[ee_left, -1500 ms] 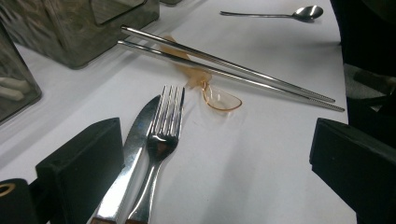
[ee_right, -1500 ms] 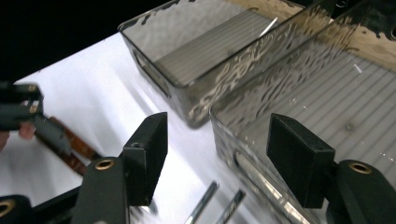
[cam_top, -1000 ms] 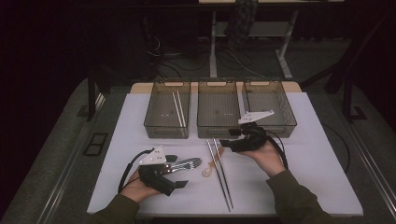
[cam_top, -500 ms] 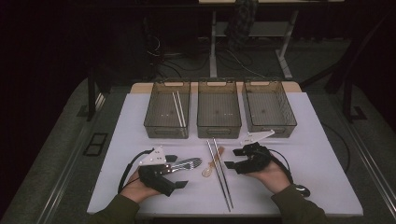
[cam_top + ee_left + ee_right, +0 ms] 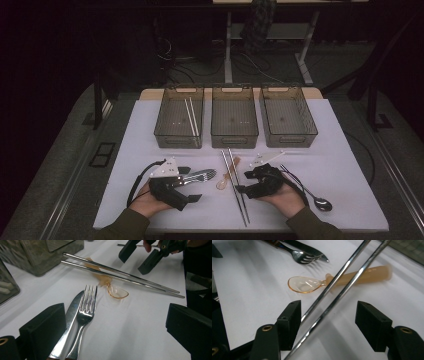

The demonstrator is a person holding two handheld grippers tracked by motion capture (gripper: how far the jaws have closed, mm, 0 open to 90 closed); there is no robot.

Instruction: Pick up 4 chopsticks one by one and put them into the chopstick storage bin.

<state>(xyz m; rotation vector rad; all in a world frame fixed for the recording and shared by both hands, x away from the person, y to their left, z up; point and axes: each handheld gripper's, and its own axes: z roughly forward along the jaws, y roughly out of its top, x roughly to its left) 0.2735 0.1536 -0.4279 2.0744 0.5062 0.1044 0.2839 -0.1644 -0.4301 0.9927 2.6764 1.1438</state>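
A pair of metal chopsticks [image 5: 235,185] lies in the middle of the white table. My right gripper [image 5: 244,182] is open beside them, and in the right gripper view the chopsticks [image 5: 332,297] run between its spread jaws [image 5: 330,320] without being touched. An amber plastic spoon [image 5: 227,177] lies partly under them, its bowl [image 5: 305,285] to the left. My left gripper [image 5: 192,186] rests open. In the left gripper view a fork [image 5: 86,307] and a knife [image 5: 71,317] lie between its jaws [image 5: 116,322], close to the left one.
Three clear bins stand in a row at the back: the left bin [image 5: 165,131] holds white chopsticks [image 5: 190,116], with the middle bin [image 5: 234,137] and right bin [image 5: 287,140] beside it. A metal spoon [image 5: 317,200] lies at the right, near the table's front edge.
My right gripper has come back from the bins toward the person and down to the table, so its open jaws now straddle the metal chopsticks. The left gripper has stayed put.
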